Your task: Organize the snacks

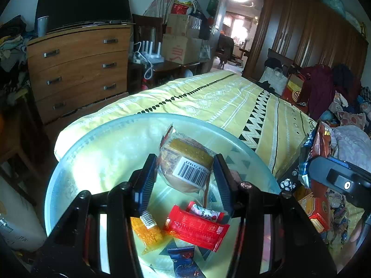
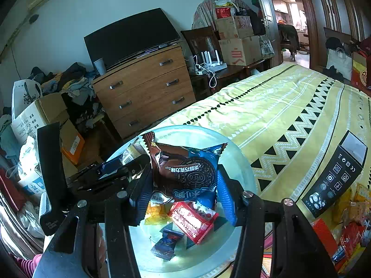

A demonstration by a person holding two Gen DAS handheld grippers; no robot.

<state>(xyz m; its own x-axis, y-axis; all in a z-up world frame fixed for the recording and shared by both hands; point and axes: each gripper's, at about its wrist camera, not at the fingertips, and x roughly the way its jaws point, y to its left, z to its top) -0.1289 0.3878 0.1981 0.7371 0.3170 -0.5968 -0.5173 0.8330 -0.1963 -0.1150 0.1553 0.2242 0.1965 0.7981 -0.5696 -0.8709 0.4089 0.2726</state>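
In the left wrist view my left gripper (image 1: 185, 159) is shut on a clear-wrapped round cake (image 1: 185, 169) with a barcode label, held above a clear glass bowl (image 1: 92, 134). On the bowl's bottom lie a red packet (image 1: 197, 229), an orange packet (image 1: 148, 229) and a dark blue packet (image 1: 183, 261). In the right wrist view my right gripper (image 2: 184, 171) is shut on a brown and blue Oreo packet (image 2: 185, 171), also over the bowl (image 2: 241, 157). The left gripper (image 2: 104, 176) shows at the left of that view. The right gripper (image 1: 340, 180) shows at the right of the left wrist view.
The bowl rests on a yellow patterned bedspread (image 1: 231, 97). A black box with icons (image 2: 336, 176) and a heap of loose snacks (image 2: 347, 229) lie to the bowl's right, with a red carton (image 1: 317, 210). A wooden dresser (image 2: 143, 85) and cardboard boxes stand beyond the bed.
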